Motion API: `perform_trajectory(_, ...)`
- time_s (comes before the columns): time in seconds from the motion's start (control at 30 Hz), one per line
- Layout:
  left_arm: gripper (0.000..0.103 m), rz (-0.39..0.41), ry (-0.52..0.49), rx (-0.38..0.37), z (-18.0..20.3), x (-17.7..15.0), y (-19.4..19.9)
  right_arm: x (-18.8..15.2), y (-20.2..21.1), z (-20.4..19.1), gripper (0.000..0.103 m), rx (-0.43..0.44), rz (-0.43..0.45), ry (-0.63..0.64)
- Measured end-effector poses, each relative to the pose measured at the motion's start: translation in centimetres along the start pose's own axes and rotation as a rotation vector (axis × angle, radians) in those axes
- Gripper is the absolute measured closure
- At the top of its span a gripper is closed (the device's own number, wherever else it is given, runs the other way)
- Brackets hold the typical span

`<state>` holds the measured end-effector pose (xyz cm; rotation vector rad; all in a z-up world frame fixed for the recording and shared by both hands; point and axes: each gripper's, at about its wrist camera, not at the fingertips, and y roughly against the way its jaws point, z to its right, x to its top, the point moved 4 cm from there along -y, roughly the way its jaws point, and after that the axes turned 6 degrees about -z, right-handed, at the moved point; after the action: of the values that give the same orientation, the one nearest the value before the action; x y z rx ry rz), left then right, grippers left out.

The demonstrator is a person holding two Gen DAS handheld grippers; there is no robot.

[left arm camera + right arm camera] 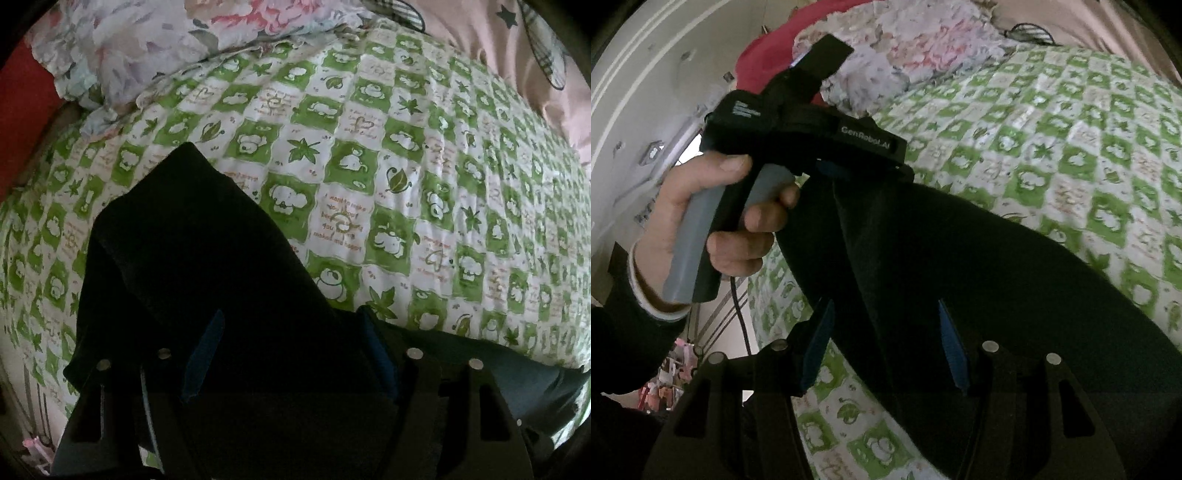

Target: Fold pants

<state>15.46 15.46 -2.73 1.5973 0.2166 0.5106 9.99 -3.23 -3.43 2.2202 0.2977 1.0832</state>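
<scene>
Closest to the right wrist camera, the right gripper [886, 343] has its two blue-padded fingers [951, 349] set apart with the dark pants [960, 266] filling the gap between them; the cloth runs over and past both pads, and whether they press it firmly cannot be told. From there the pants stretch up and to the left as a broad, taut band toward the left gripper [827, 166], which bites the far end of the cloth under its black body marked "GenRobot.AI". The person's left hand [713, 218] wraps the grey handle, thumb on top, fingers curled around the trigger bar, wrist in a dark sleeve with a pale cuff.

In the left wrist view the left gripper [291, 354] likewise has dark fabric bunched between its blue pads [205, 354], pinching the pants [192, 258], which rise in a peaked fold ahead of the fingers, above the green-and-white checked bedspread [406, 166]. Farther off lie a floral quilt [147, 48] and a pink sheet with stars [480, 29]
</scene>
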Motion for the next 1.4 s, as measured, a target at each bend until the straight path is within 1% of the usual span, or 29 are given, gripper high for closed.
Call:
perform_trajectory(0.03, 0.049, 0.009, -0.002, -0.004, -0.1, 0.0, 0.0, 0.0, -0.4, 0.0, 0.045, -0.003, -0.009, 0.001)
perform_trajectory(0.07, 0.060, 0.020, -0.001, -0.013, -0.3, -0.2, 0.1, 0.0, -0.6, 0.1, 0.045, -0.003, -0.016, 0.003)
perform_trajectory(0.1, 0.073, 0.029, 0.004, -0.026, -0.5, -0.2, 0.2, 0.0, -0.8, 0.1, 0.050, -0.007, -0.020, 0.006)
perform_trajectory(0.13, 0.080, 0.039, 0.014, -0.051, -0.9, -0.4, 0.5, 0.0, -1.0, 0.0, 0.066, -0.016, -0.027, 0.016)
perform_trajectory(0.17, 0.089, 0.043, 0.027, -0.085, -1.3, -0.7, 0.8, -0.1, -1.2, -0.1, 0.075, -0.023, -0.035, 0.024)
perform_trajectory(0.2, 0.092, 0.052, 0.047, -0.128, -1.9, -1.1, 1.3, -0.2, -1.3, -0.2, 0.089, -0.029, -0.042, 0.030)
perform_trajectory(0.23, 0.094, 0.070, 0.066, -0.169, -2.5, -1.4, 1.7, -0.2, -1.2, -0.3, 0.093, -0.033, -0.043, 0.037)
perform_trajectory(0.37, 0.096, 0.153, 0.148, -0.307, -5.4, -3.4, 4.1, 0.2, -0.1, -1.3, 0.096, -0.070, -0.008, 0.081)
perform_trajectory(0.4, 0.096, 0.166, 0.167, -0.330, -6.0, -3.8, 4.7, 0.4, 0.3, -1.6, 0.096, -0.079, 0.001, 0.092)
perform_trajectory(0.5, 0.096, 0.200, 0.206, -0.383, -7.5, -5.5, 6.0, 0.8, 1.5, -2.6, 0.096, -0.103, 0.027, 0.128)
perform_trajectory(0.63, 0.096, 0.247, 0.229, -0.422, -8.8, -7.4, 7.1, 0.8, 2.0, -4.0, 0.096, -0.157, 0.026, 0.183)
perform_trajectory(0.77, 0.096, 0.277, 0.244, -0.438, -10.0, -9.7, 7.0, 0.2, 1.5, -4.9, 0.096, -0.211, -0.001, 0.230)
perform_trajectory(0.9, 0.096, 0.253, 0.269, -0.466, -11.4, -11.2, 5.7, -0.4, 0.8, -5.2, 0.096, -0.241, -0.028, 0.243)
perform_trajectory(1.1, 0.096, 0.231, 0.303, -0.489, -12.7, -12.1, 3.9, -0.9, -0.1, -5.4, 0.096, -0.262, -0.057, 0.245)
perform_trajectory(1.4, 0.096, 0.212, 0.301, -0.498, -13.4, -13.4, 2.6, -1.6, -1.1, -5.4, 0.096, -0.274, -0.098, 0.244)
